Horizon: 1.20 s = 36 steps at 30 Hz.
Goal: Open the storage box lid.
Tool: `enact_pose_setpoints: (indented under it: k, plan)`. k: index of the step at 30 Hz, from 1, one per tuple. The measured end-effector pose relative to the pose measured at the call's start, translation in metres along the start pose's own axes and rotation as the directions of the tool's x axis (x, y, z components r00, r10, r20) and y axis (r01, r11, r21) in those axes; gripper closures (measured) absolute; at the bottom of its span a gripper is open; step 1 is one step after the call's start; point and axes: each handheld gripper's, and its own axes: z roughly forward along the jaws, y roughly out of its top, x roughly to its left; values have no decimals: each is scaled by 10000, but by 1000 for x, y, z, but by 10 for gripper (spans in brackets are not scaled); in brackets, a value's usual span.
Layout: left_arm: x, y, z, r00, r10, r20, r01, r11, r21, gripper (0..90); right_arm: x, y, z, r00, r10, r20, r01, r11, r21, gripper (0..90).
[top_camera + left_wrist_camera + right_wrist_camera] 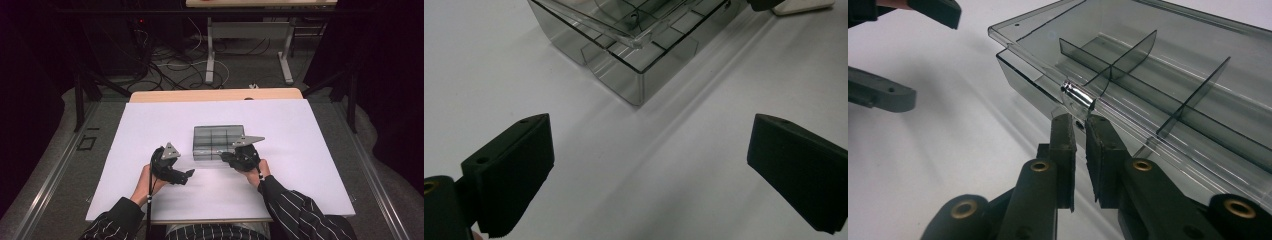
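Since my right gripper [1078,125] pinches the front latch of the smoky clear plastic divider box [218,141] mid-table to steady it, my left gripper [649,170] waits beside, jaws wide, empty.

Dim dark surround, bright white table [150,130]; soft shadows, slight blur close-up.

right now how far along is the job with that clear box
Early. The right gripper has its fingers nearly shut at the lid latch of the clear divided box. The left gripper is open, apart from the box. The compartments look empty; lifting the lid fully seems left.
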Motion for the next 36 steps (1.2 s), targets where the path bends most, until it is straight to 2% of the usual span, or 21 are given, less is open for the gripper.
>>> enact_pose_setpoints:
  k: [5, 6, 7, 8, 9, 11, 12, 14, 15, 19, 21, 25, 26, 29, 32, 34, 35, 36]
  plan:
    - [-2, 10, 8, 9995, -23, -317, 19, 9999, -103, 214, -1, 0, 0, 10000, -44, -47, 44, 10000, 60, 829]
    - [-3, 10, 10, 9989, -50, -476, 37, 9996, -282, 256, 0, 0, -1, 10000, -36, -35, 36, 10000, 63, 830]
    - [-4, 11, 12, 9982, -135, -587, 121, 9996, -244, 301, 0, 0, 0, 10000, -68, -8, 68, 9998, -170, 830]
    - [-5, 14, 15, 9957, -102, -922, 91, 9999, -120, 339, -1, 1, -1, 10000, -73, -16, 73, 9999, -125, 831]
    - [-5, 14, 15, 9957, -102, -922, 91, 9999, -120, 392, -1, 2, -2, 9999, -121, -67, 121, 9999, -78, 831]
    - [-5, 16, 17, 9924, -386, -1165, 377, 9992, -103, 470, -2, 2, -1, 9999, -111, -98, 108, 9996, -276, 831]
    - [-3, 18, 18, 9918, -521, -1165, 492, 9984, -278, 470, -2, 2, -1, 9999, -111, -98, 108, 9996, -276, 831]
    - [-2, 20, 18, 9915, -633, -1140, 581, 9971, -490, 540, -3, 2, -1, 9998, -165, -89, 163, 9994, -291, 831]
    - [-1, 20, 18, 9924, -567, -1093, 533, 9980, -335, 556, -3, 2, -1, 9998, -163, -95, 161, 9994, -301, 831]
    - [-1, 20, 18, 9931, -581, -1014, 551, 9980, -321, 606, -3, 2, -1, 9998, -143, -129, 140, 9996, -231, 831]
    - [-2, 21, 19, 9934, -654, -945, 599, 9964, -592, 629, -2, 2, -2, 9999, -84, -123, 82, 9997, -212, 831]
    - [-4, 21, 19, 9945, -584, -864, 517, 9956, -781, 669, -2, 2, 0, 9998, -160, -149, 156, 9994, -311, 831]
    - [-4, 21, 19, 9945, -584, -864, 517, 9956, -781, 672, -2, 3, -2, 9997, -196, -143, 196, 9998, -23, 830]
    - [-5, 21, 20, 9945, -627, -837, 546, 9939, -960, 681, -2, 3, -2, 9997, -226, -46, 225, 9994, -265, 828]
    - [-4, 20, 18, 9942, -715, -807, 616, 9911, -1184, 688, -3, 4, -5, 9994, -341, 43, 342, 9991, -246, 822]
    - [-4, 20, 17, 9940, -745, -795, 645, 9904, -1224, 691, -4, 4, -7, 9989, -461, 101, 462, 9988, -154, 810]
    - [-4, 20, 17, 9941, -714, -812, 610, 9903, -1245, 692, -5, 5, -10, 9988, -472, 97, 472, 9989, 64, 804]
    - [-4, 21, 16, 9944, -694, -801, 599, 9916, -1150, 693, -6, 4, -10, 9988, -458, 143, 459, 9989, -61, 795]
